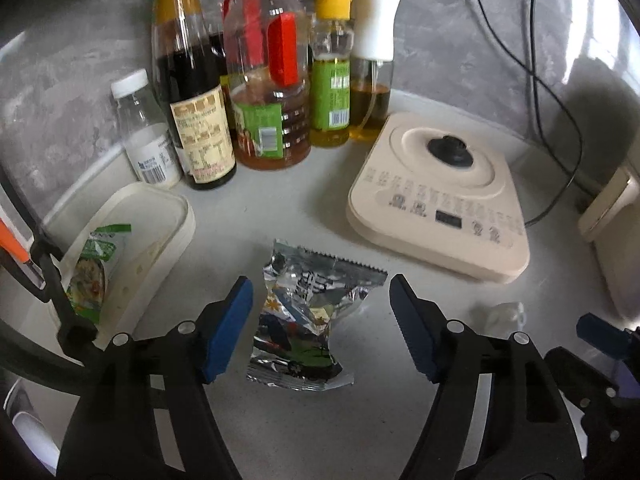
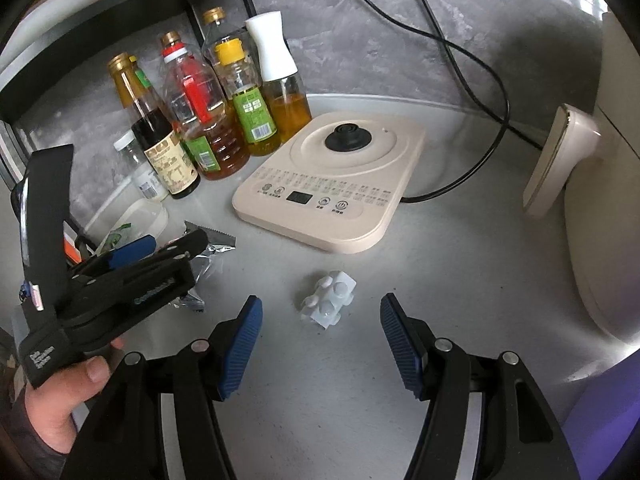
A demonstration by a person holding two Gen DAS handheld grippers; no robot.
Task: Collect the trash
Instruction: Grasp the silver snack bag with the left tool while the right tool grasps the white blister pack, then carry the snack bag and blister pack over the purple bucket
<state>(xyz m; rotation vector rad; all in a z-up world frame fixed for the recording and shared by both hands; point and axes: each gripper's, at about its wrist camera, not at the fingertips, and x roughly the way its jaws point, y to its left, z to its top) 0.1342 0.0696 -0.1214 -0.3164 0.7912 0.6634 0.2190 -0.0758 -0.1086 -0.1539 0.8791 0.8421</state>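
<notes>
On the pale grey surface (image 1: 280, 208) seen by the left wrist camera, a crumpled silver foil snack wrapper (image 1: 306, 316) lies flat between the blue pads of the left tool (image 1: 322, 326). The jaws stand apart on either side of it with clear gaps, so nothing is gripped; this straddling position likely prepares a pinch across the wrapper's width. To the left, a cream plastic tray (image 1: 160, 216) holds a green printed sachet (image 1: 98, 268), probably more trash waiting. Behind stands a cluster of oil and sauce bottles (image 1: 264, 80), and to the right a beige induction cooker base (image 1: 440, 200), neither part of the job.

In the right wrist camera, the right tool (image 2: 320, 340) hovers with its jaws spread, empty, just short of a small clear plastic blister piece (image 2: 330, 298) lying alone on the surface. Its aim suggests that this scrap is its target. The left tool appears at the left, held in a person's hand (image 2: 68, 392), angled down over the foil wrapper, part of which pokes out beyond it.
</notes>
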